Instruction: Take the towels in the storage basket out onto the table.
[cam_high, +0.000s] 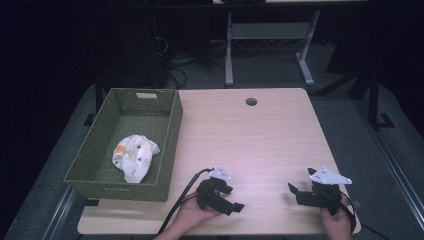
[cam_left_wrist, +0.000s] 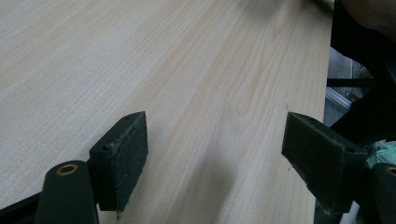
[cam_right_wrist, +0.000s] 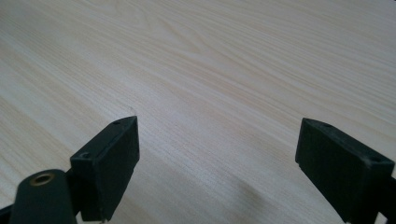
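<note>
Writing or brand marks we cannot read anywhere; the print on the cloth is too small to make out. Nearest us, at the front edge of the table (cam_high: 260, 140), we hold the left gripper (cam_high: 237, 198) in our left hand (cam_high: 192, 214), its jaws spread wide apart over bare pale wood with nothing between them. In the left gripper view, that gripper (cam_left_wrist: 215, 154) shows both dark pads parted above the grain, with the table's edge off to the right. Our right hand (cam_high: 336, 222) holds the right gripper (cam_high: 299, 181) near the front right corner, well apart from the left one; its jaws also stand wide open and empty, as the right gripper view confirms (cam_right_wrist: 217, 154). Farther off to the left, a green woven basket (cam_high: 170, 145) sits on the table's left edge, and a crumpled white cloth (cam_high: 134, 156) with orange marks lies inside it. Beyond, a round cable hole (cam_high: 251, 102) pierces the far side of the tabletop.
</note>
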